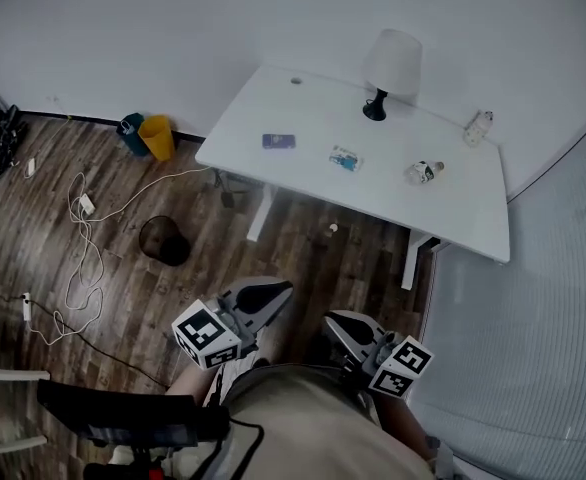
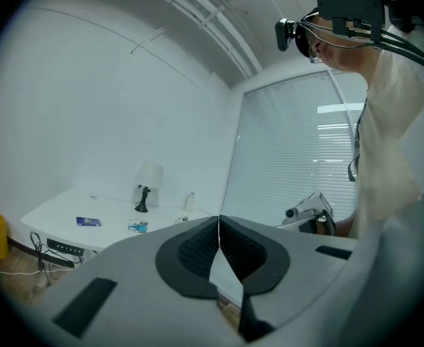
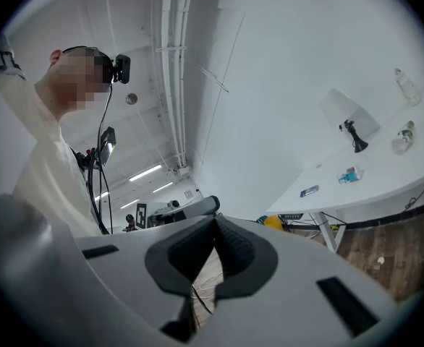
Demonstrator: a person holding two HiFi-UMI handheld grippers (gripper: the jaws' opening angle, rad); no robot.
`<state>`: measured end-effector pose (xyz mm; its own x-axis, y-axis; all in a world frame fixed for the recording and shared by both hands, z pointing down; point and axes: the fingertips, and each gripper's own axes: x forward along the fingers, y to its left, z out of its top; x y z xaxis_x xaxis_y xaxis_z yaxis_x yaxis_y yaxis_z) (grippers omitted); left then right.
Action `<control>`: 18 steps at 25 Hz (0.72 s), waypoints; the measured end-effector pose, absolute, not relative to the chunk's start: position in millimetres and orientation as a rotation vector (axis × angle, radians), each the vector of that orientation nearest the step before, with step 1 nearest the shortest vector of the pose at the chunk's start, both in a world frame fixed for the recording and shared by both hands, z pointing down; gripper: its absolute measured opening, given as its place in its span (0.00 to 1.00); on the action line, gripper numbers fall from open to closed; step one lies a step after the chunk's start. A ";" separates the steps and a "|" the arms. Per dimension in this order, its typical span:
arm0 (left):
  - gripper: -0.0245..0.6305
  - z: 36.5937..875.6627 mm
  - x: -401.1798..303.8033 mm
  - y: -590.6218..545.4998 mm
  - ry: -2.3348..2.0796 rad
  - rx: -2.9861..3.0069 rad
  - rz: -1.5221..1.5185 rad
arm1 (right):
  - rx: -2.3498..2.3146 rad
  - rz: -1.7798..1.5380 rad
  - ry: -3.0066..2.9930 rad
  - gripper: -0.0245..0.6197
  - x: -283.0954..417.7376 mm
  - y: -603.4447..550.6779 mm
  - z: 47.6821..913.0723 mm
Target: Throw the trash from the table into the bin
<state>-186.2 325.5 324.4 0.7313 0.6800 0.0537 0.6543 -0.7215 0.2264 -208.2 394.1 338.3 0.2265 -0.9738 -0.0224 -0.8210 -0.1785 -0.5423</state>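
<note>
Close to the person's body, the left gripper (image 1: 265,296) and the right gripper (image 1: 341,324) are hanging level, each with its fingers pressed together and gripping nothing. Further out on the wooden floor, the dark round bin (image 1: 163,240) is standing, its inside too dim to judge. Beyond it, the white rectangular table (image 1: 273,98) is carrying the trash: a flat blue packet (image 1: 279,141), a teal wrapper (image 1: 345,158), a crumpled pale piece (image 1: 424,171) and a clear plastic bottle (image 1: 478,126). Seemingly nothing is binned yet, so every pickup is still waiting.

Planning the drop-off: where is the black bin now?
In the head view the black bin stands on the floor at left, off the table's near-left corner, nearer the person than the yellow bin.
</note>
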 end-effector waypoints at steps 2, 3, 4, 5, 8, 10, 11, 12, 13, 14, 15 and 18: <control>0.06 319.9 -168.5 337.4 1.053 2.756 0.197 | -2.056 -0.451 1.659 0.05 -188.0 408.1 335.2; 0.06 318.7 -161.5 344.0 1.046 2.763 0.200 | -2.051 -0.449 1.661 0.05 -179.2 415.7 334.4; 0.06 318.4 -155.6 350.6 1.038 2.771 0.206 | -2.044 -0.450 1.662 0.05 -171.4 423.4 334.2; 0.06 319.2 -150.3 356.9 1.028 2.779 0.213 | -2.036 -0.451 1.663 0.05 -164.4 430.9 334.5; 0.06 323.8 -134.2 375.0 0.983 2.795 0.244 | -2.009 -0.458 1.679 0.05 -146.1 452.4 336.4; 0.06 326.0 -120.4 387.0 0.964 2.811 0.267 | -1.985 -0.467 1.687 0.05 -132.3 464.7 338.9; 0.06 326.3 -112.9 392.5 0.956 2.820 0.275 | -1.972 -0.473 1.690 0.05 -125.2 470.0 340.3; 0.06 326.1 -105.7 397.3 0.947 2.828 0.280 | -1.961 -0.480 1.694 0.05 -118.7 475.0 341.9; 0.06 325.8 -99.3 401.5 0.938 2.834 0.284 | -1.953 -0.487 1.699 0.05 -112.7 479.7 343.8; 0.06 325.5 -93.7 405.3 0.931 2.839 0.286 | -1.948 -0.494 1.705 0.05 -107.0 484.0 345.9; 0.06 325.5 -89.0 408.4 0.928 2.845 0.290 | -1.946 -0.498 1.710 0.05 -101.7 487.7 347.8; 0.06 327.3 -80.8 409.6 0.927 2.875 0.315 | -1.943 -0.495 1.708 0.05 -89.8 493.0 350.1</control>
<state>-80.8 409.6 327.3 0.7927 0.5872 0.1639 0.5657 -0.8087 0.1615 -89.8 493.0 350.1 0.1458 -0.9878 -0.0554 -0.8049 -0.0859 -0.5872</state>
